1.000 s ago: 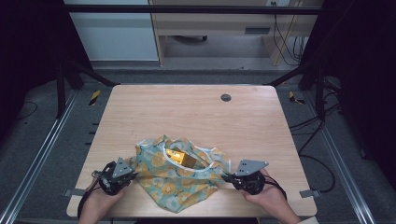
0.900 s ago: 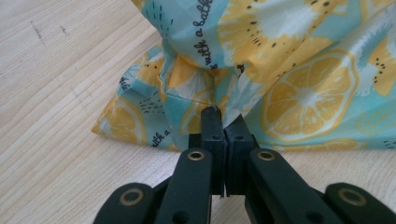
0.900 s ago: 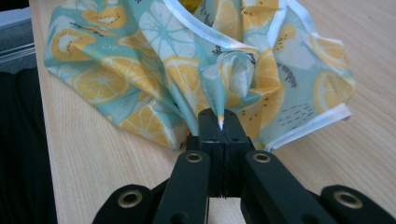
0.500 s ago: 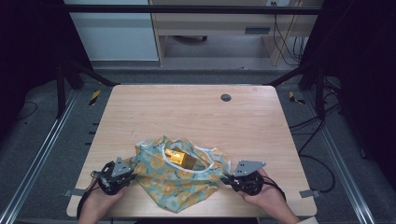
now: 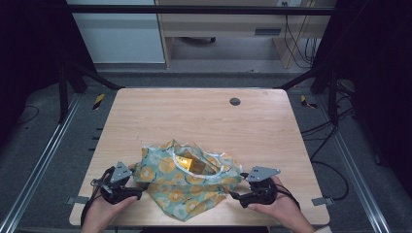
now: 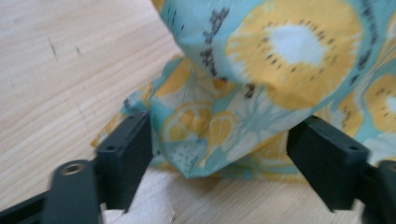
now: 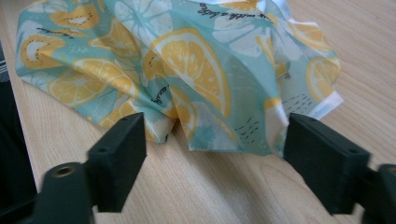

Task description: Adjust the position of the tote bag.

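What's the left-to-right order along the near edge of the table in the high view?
Left hand → left gripper → citrus-print cloth → right gripper → right hand.

Between the two black hand-held grippers, the cloth (image 5: 187,182) is teal — printed with yellow and white citrus slices — on a pale wood-grain worktop (image 5: 194,116).
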Motion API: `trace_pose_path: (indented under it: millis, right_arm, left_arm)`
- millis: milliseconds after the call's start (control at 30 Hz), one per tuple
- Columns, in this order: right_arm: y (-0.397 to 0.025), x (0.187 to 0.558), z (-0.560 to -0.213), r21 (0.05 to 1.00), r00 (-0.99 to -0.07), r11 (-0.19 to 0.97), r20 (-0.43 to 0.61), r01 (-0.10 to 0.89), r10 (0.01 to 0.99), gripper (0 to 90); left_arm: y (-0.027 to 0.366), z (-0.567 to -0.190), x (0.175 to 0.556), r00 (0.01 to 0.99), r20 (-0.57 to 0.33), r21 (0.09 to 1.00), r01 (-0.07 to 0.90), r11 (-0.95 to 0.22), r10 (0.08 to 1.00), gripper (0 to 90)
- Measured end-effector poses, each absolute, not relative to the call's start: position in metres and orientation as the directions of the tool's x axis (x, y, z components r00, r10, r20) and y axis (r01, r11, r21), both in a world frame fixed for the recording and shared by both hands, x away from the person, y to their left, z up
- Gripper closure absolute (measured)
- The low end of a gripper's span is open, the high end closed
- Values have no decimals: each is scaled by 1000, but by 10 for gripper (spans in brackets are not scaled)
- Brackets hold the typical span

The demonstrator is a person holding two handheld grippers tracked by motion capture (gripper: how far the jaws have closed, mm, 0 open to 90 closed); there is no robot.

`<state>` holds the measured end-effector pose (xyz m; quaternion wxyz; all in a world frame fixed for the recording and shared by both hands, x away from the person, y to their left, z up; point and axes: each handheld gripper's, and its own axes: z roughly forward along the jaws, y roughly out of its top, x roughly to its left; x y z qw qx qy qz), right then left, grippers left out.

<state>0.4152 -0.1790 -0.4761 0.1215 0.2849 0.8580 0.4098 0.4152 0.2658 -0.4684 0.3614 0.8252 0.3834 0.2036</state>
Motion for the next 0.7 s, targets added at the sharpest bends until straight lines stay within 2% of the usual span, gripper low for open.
trace_pose_path:
  millis: [233, 400, 700]
  right_arm:
    - [-184, 412, -471, 770, -792, 488, 37, 412, 609, 122]
    - [-193, 414, -467, 777, -775, 462, 51, 428, 630, 109]
    - [-220, 422, -461, 761, -698, 427, 46, 487, 714, 155]
  left_arm:
    - [267, -461, 412, 609, 32, 801, 458, -384, 793, 103]
    - [271, -456, 411, 598, -2, 830, 447, -332, 801, 94]
    - [272, -458, 412, 601, -5, 817, 464, -343, 799, 107]
